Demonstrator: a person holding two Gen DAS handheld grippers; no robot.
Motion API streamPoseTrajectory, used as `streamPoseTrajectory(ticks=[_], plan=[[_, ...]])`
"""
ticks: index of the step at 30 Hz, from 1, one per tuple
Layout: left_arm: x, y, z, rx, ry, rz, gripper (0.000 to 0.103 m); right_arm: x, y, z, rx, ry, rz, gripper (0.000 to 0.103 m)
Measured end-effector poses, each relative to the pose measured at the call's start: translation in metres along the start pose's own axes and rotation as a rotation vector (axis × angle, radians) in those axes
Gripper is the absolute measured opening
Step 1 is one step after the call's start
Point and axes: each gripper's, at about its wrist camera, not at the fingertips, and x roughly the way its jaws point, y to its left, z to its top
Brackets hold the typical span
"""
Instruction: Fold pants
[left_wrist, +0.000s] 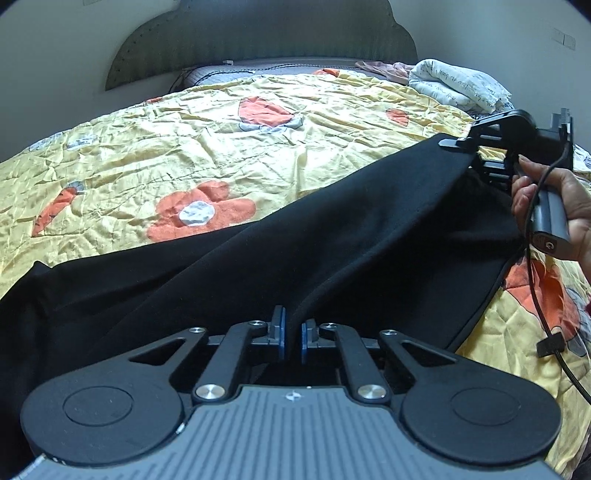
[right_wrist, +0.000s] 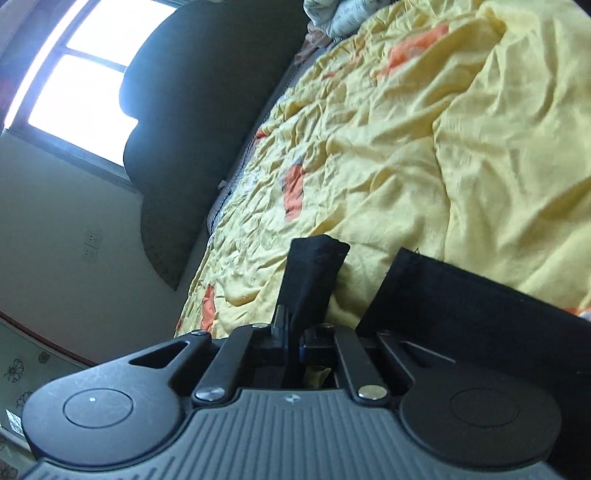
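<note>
The soft black fabric pants hang slack over the bed's yellow flowered quilt; the left hand-held gripper pinches a fold, the right hand-held gripper clamps an edge; limp, light cloth, best held at hems.

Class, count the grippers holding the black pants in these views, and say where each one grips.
2. The left gripper pinches a fold at the near edge of the black pants; the right gripper clamps a raised corner.
</note>
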Motion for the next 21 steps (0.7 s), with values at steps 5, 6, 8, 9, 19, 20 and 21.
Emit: streamPoseTrajectory(ticks=[5,6,8,9,19,20,21], plan=[[-0.010,0.001,0.002,-0.038,-0.038,0.011,0.008,-0.018,0.025,0.013,-0.074,-0.012,0.056,0.005],[-0.012,0.002,0.003,-0.046,-0.047,0.016,0.008,-0.019,0.029,0.016,-0.096,-0.009,0.057,0.005],[-0.012,0.003,0.006,-0.072,-0.051,0.027,0.008,-0.008,0.036,0.025,-0.105,0.053,0.011,0.005],[-0.010,0.005,0.008,-0.092,-0.044,0.033,0.008,0.001,0.040,0.030,-0.100,0.080,-0.009,0.005],[-0.037,0.007,0.006,-0.088,-0.112,0.013,0.008,-0.070,0.080,0.023,-0.290,-0.112,0.055,0.005],[-0.037,0.002,0.002,-0.065,-0.101,-0.001,0.008,-0.075,0.062,0.019,-0.276,-0.104,-0.005,0.005],[-0.037,-0.002,-0.002,-0.042,-0.091,-0.013,0.008,-0.079,0.045,0.015,-0.249,-0.097,-0.049,0.005]])
